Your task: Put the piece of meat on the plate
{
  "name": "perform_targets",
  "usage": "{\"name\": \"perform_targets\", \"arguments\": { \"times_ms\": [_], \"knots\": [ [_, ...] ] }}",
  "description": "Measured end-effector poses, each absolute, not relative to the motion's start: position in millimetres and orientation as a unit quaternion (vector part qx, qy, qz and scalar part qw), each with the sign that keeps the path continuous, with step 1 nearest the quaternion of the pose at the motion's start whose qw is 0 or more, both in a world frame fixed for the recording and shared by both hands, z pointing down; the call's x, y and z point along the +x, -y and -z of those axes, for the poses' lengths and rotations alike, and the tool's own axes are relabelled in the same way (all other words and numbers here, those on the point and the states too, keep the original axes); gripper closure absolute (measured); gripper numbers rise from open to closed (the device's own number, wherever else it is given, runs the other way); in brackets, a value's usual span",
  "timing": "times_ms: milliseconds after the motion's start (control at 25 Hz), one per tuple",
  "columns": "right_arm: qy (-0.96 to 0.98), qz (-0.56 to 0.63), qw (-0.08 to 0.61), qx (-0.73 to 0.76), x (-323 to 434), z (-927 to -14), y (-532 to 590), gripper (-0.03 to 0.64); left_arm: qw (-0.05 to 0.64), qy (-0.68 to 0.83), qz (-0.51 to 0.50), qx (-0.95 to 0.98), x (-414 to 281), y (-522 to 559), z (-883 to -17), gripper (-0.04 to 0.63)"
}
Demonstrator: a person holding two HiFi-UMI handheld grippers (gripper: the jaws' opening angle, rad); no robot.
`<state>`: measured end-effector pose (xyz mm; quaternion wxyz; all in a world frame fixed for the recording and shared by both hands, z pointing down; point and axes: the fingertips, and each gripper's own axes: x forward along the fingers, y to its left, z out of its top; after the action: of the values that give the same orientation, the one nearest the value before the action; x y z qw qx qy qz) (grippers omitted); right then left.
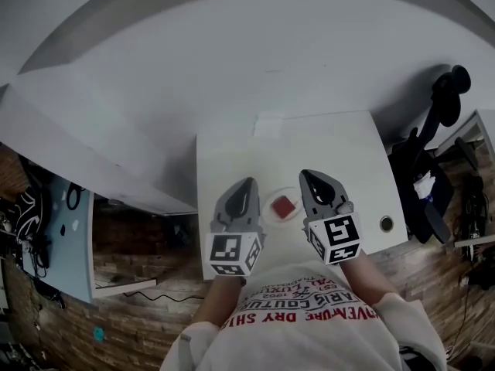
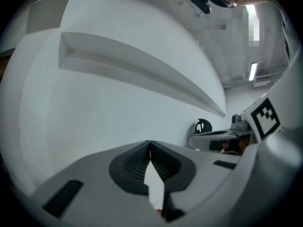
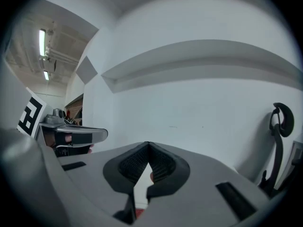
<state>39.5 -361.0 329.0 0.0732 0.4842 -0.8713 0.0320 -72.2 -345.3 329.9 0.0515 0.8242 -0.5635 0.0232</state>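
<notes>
Meat (image 1: 285, 205) on plate (image 1: 270, 208), ctr of table (image 1: 232, 161)

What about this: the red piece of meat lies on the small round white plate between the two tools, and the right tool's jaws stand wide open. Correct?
No. The right tool is shut, jaws together with nothing between them; the right gripper view shows it. The red piece of meat does lie on the small round white plate, between it and the left tool.

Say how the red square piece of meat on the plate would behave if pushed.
The red square piece of meat lies flat and low, so it would probably slide, not roll or tip. Its small size suggests it is light.
</notes>
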Motion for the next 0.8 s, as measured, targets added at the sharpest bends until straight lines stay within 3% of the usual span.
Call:
{"name": "perform_targets", "arguments": {
  "times_ms": [800],
  "knots": [
    [0.874, -0.043, 0.057, 0.481, 36.0, -327.2, 364.2, 0.604, 0.044, 0.577, -0.021, 0.815, -80.7, 348.4, -325.0, 0.588]
  ]
}}
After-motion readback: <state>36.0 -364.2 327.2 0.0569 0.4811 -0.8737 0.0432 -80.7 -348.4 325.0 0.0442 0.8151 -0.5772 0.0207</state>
